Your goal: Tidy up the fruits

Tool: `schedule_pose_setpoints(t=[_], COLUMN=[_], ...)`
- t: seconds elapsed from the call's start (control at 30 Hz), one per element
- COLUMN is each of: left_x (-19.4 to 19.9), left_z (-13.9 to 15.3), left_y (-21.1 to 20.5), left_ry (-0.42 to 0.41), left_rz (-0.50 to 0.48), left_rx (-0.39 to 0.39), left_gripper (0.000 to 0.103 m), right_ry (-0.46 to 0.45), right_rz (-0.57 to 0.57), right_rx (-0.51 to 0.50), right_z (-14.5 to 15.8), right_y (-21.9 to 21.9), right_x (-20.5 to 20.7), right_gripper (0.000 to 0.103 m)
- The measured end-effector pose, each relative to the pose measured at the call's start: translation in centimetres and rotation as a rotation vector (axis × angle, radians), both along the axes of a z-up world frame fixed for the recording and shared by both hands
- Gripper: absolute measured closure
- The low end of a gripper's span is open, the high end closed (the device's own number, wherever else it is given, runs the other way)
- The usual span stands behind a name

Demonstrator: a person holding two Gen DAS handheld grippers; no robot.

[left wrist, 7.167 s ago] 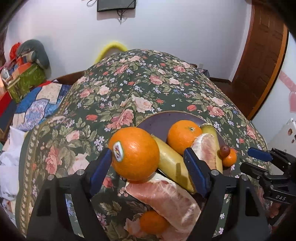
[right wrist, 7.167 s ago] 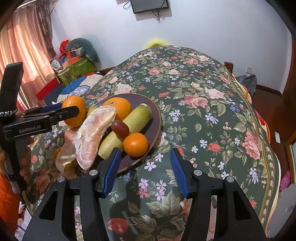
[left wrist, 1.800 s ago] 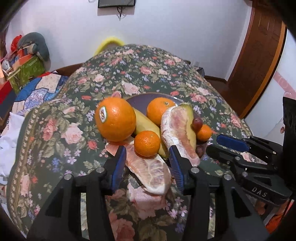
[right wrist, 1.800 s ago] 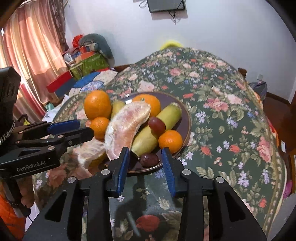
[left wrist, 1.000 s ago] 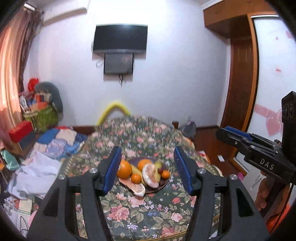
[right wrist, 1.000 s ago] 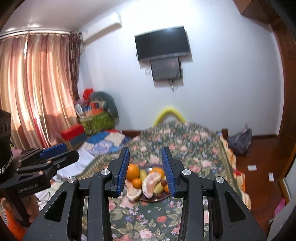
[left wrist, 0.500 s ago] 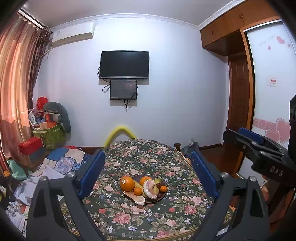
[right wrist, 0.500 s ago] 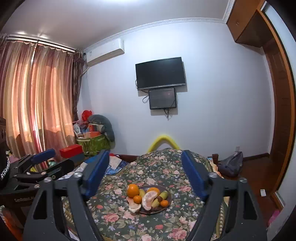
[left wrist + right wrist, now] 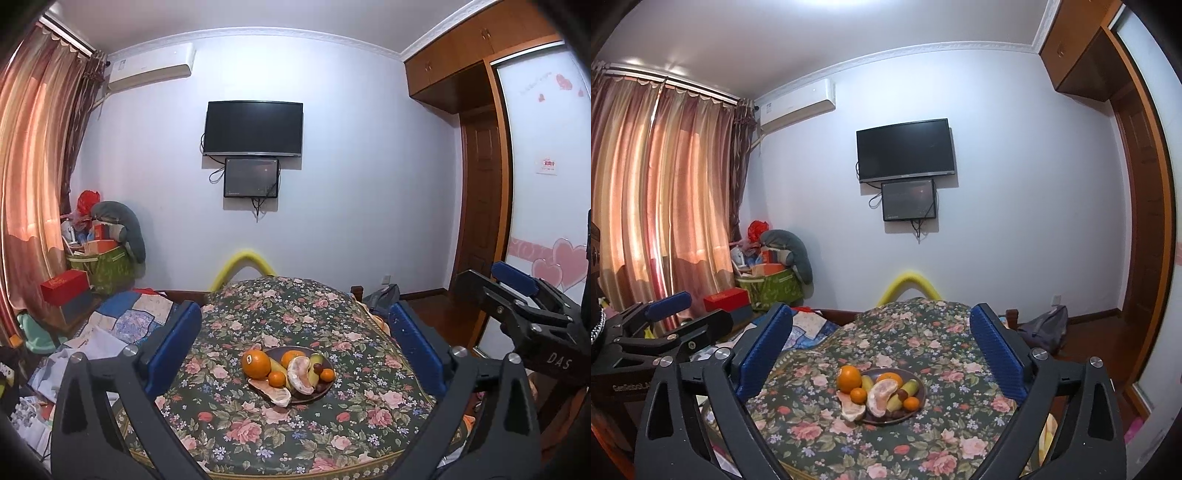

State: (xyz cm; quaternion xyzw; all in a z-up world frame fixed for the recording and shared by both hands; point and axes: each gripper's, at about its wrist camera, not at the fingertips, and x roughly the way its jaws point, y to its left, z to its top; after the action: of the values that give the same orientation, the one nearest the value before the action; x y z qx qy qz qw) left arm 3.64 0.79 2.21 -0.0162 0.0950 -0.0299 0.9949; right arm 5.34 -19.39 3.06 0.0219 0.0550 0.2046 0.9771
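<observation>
Left wrist view: left gripper (image 9: 295, 347) fingers spread wide, nothing between them, well back from the dark plate (image 9: 325, 386) on the floral tablecloth (image 9: 236, 424), which carries a large orange (image 9: 256, 363) with a white sticker (unreadable), pomelo segments (image 9: 299, 374) and small oranges; the right gripper (image 9: 532, 317) at the right edge reads "DAS". Right wrist view: right gripper (image 9: 881, 352) fingers likewise wide apart and empty, plate (image 9: 918, 380) of fruit centred far below, left gripper (image 9: 665, 332) at left with partly legible "GenRobot" lettering.
</observation>
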Motion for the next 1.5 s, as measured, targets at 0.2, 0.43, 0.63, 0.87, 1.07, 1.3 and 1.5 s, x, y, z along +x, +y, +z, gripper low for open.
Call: schedule_pose_setpoints(t=[0.2, 0.43, 0.63, 0.87, 1.07, 1.3, 1.5], left_x=[0.28, 0.28, 0.24, 0.27, 0.24, 0.11, 0.08], left_z=[-0.10, -0.16, -0.20, -0.16, -0.14, -0.04, -0.02], left_y=[0.07, -0.10, -0.28, -0.40, -0.43, -0.13, -0.06], left_ry=[0.011, 0.010, 0.011, 0.017, 0.016, 0.019, 0.019], left_rz=[-0.005, -0.006, -0.008, -0.019, -0.028, -0.030, -0.030], left_rx=[-0.004, 0.002, 0.011, 0.010, 0.014, 0.006, 0.005], left_gripper=[0.000, 0.000, 0.000, 0.000, 0.000, 0.000, 0.000], right_ry=[-0.003, -0.004, -0.003, -0.002, 0.003, 0.011, 0.016], right_rz=[-0.007, -0.012, -0.012, -0.016, -0.018, -0.023, -0.024], right_rx=[0.004, 0.007, 0.008, 0.007, 0.011, 0.009, 0.011], right_z=[-0.09, -0.07, 0.02, 0.13, 0.31, 0.36, 0.46], right_y=[-0.26, -0.43, -0.56, -0.57, -0.73, -0.63, -0.75], right_x=[-0.08, -0.19, -0.10, -0.18, -0.24, -0.19, -0.06], right_gripper=[0.003, 0.000, 0.000, 0.000, 0.000, 0.000, 0.000])
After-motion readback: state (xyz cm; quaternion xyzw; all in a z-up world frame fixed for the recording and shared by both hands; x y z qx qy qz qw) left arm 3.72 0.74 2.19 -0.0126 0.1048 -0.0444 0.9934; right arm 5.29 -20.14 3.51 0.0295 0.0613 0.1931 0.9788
